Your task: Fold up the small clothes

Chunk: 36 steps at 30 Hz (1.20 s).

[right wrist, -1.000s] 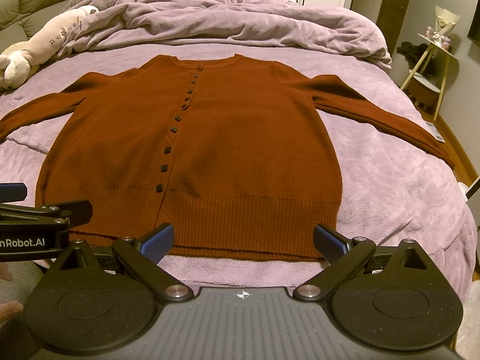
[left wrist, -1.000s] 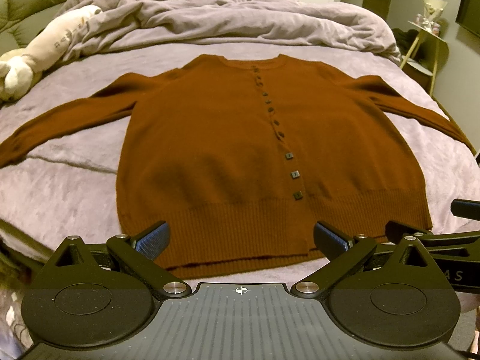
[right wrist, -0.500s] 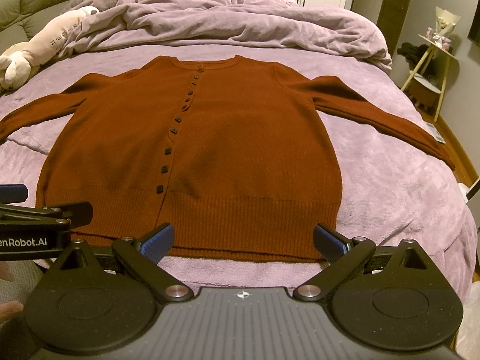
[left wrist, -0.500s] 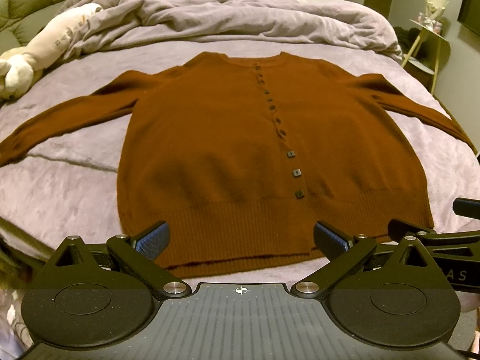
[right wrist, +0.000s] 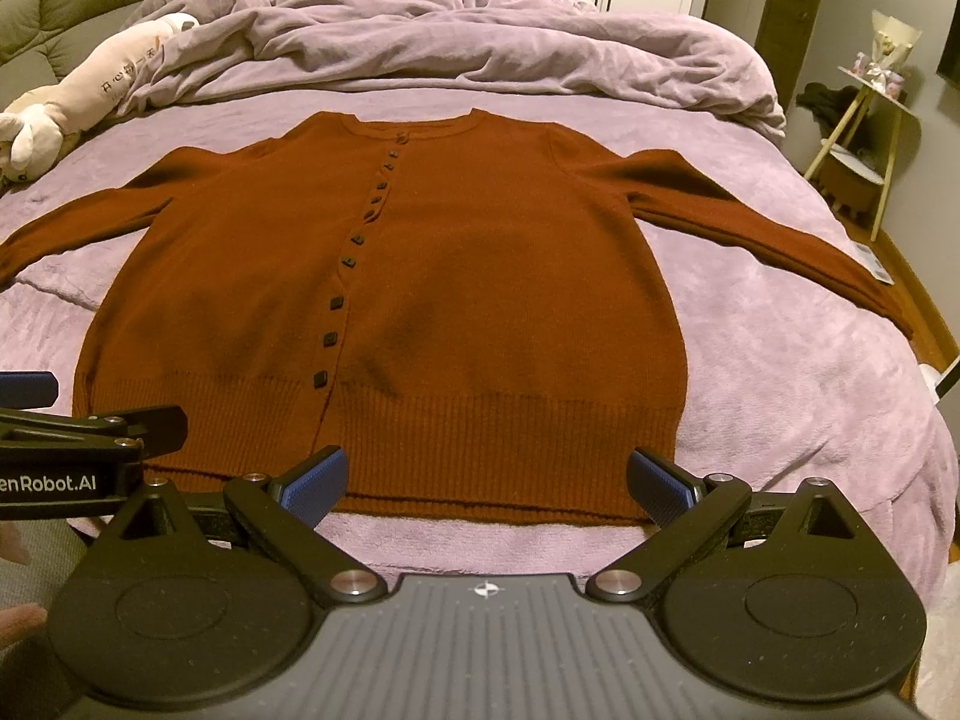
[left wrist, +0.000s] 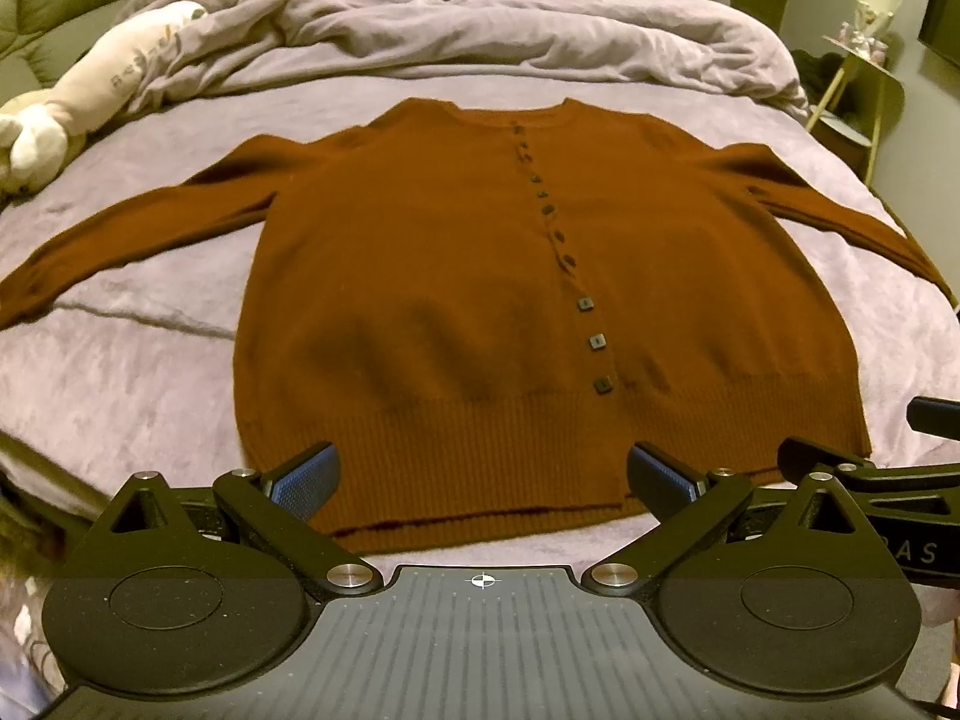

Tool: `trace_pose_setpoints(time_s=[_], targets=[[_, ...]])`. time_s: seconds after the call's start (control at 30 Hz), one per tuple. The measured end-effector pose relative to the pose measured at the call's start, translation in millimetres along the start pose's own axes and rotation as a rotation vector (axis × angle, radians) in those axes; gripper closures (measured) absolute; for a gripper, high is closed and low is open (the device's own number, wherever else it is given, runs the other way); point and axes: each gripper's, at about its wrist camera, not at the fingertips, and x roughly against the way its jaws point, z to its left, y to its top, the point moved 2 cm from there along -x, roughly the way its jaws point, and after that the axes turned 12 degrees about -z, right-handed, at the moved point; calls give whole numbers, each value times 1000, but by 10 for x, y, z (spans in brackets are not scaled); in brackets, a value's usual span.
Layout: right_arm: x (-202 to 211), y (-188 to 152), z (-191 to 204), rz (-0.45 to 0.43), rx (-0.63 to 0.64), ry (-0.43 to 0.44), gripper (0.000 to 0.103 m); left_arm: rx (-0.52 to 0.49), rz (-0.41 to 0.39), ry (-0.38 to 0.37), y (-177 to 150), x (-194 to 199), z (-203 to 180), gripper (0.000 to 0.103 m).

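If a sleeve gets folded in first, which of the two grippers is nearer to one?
Neither clearly. The left hand-held gripper faces the cardigan hem left of the buttons, the right hand-held gripper right of them; both open, each nearer its own sleeve.

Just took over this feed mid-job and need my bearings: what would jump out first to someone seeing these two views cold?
The rust-brown cardigan dominates, spread flat and buttoned in the middle of the lilac bed, sleeves stretched out to both sides. Both the left gripper and right gripper are open and empty just short of its ribbed hem. Behind it lies a rumpled duvet, with a plush toy at the far left.
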Motion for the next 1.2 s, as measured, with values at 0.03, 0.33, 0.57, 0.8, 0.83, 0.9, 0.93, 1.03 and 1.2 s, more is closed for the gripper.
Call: trace_pose_setpoints(time_s=[0.03,0.33,0.57,0.8,0.83,0.9,0.93,1.03,1.2], targets=[[-6,-2,0,2,-1,2,4,1,2,0,2,-6,-1,0],[-47,-37,-24,7,-25,19,4,4,15,7,1,-28,-1,0],[-86,-67,-70,10,-75,51,4,-2,16,16,-1,-56,-15,0],[-154,-126,-98,17,-110,64,4,-6,32,20,-10,-108,-20,0],[-156,-135,-101,10,-109,64,4,-7,33,21,-11,-114,-21,0],[-169,-155,-109,10,-108,71,4,-7,34,24,-12,-124,-23,0],[-178,-168,-116,15,-112,75,4,-7,34,26,-12,-130,-26,0],[-218,-215,-167,33,-166,120,4,-11,30,30,-16,-146,-27,0],[-321,-241,-337,62,-307,190,4,-48,-20,54,41,-193,-26,0]])
